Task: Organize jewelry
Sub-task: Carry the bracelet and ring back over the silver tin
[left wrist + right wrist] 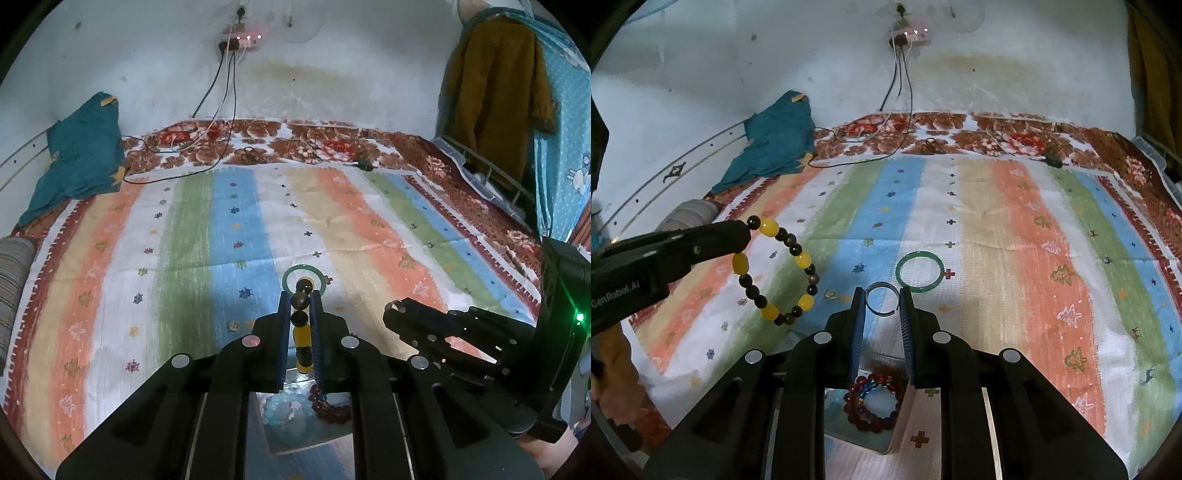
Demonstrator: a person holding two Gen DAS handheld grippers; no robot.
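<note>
My left gripper is shut on a yellow-and-dark bead bracelet and holds it in the air; in the right wrist view the bracelet hangs from that gripper. My right gripper is shut on a thin silver bangle above the bed. A green jade bangle lies on the striped sheet beyond it, also in the left wrist view. A dark red bead bracelet and a pale blue bracelet lie in a box under the grippers.
A striped sheet covers the bed. A teal cloth and cables lie at the far side by the wall. A brown garment hangs at the right.
</note>
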